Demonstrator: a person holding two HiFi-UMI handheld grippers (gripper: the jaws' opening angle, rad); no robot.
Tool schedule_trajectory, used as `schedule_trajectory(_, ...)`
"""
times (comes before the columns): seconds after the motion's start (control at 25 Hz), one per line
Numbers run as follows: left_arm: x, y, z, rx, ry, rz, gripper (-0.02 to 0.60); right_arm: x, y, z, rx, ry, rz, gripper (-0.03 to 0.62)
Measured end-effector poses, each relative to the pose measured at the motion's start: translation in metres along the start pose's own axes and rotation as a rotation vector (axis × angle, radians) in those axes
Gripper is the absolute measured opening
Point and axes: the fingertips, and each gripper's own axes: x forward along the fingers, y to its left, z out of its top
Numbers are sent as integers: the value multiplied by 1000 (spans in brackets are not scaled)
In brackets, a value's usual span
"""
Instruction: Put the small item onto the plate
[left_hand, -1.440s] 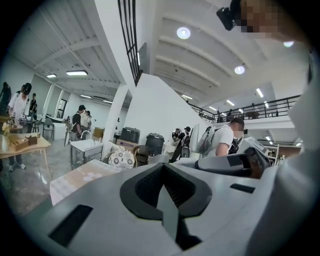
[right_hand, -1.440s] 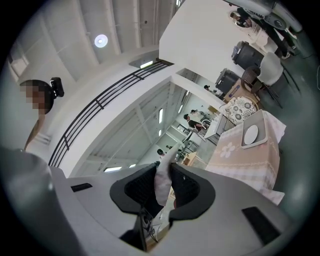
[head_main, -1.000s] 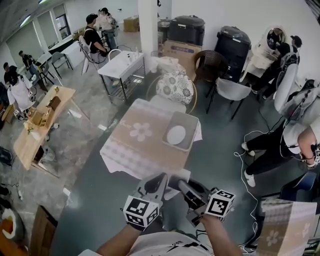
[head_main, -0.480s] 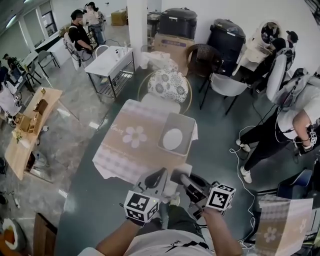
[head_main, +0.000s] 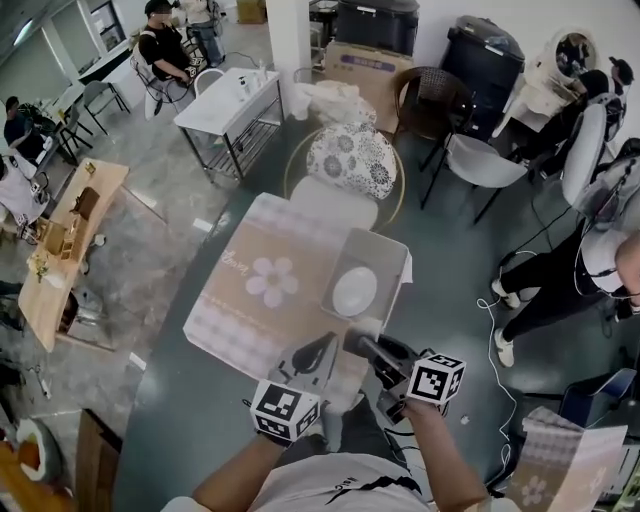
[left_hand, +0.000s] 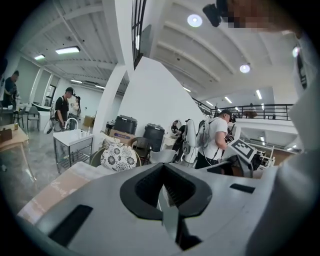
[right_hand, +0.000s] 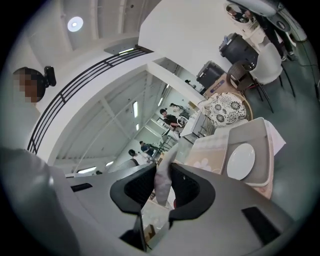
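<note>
One carry remains, we judge: the right gripper (head_main: 362, 346), fingers clamped on the small pale soft-looking item (right_hand: 163, 175), is at the lower middle of the head view, short of the round white plate (head_main: 355, 291) in the grey rectangular tray (head_main: 388, 250) on the flower-clothed bench (head_main: 262, 270). We should bring it up-frame over the plate's middle, lower it close, then part the fingers. The left gripper (head_main: 316, 354), fingers together on nothing, should stay aside.

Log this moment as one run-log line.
stage: item held | right gripper: shut on small pale item | left gripper: shut, empty | plate: empty, on tray | item not yet placed
</note>
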Motion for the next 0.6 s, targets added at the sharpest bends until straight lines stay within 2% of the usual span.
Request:
schedule_trajectory(0.28, 70, 40, -29, -61, 61, 60, 6, 53, -85, 16, 6, 137, -17, 98)
schedule_trajectory(0.6, 119, 81, -60, -126, 125, 133, 6, 99, -174, -5, 55, 288, -78, 98)
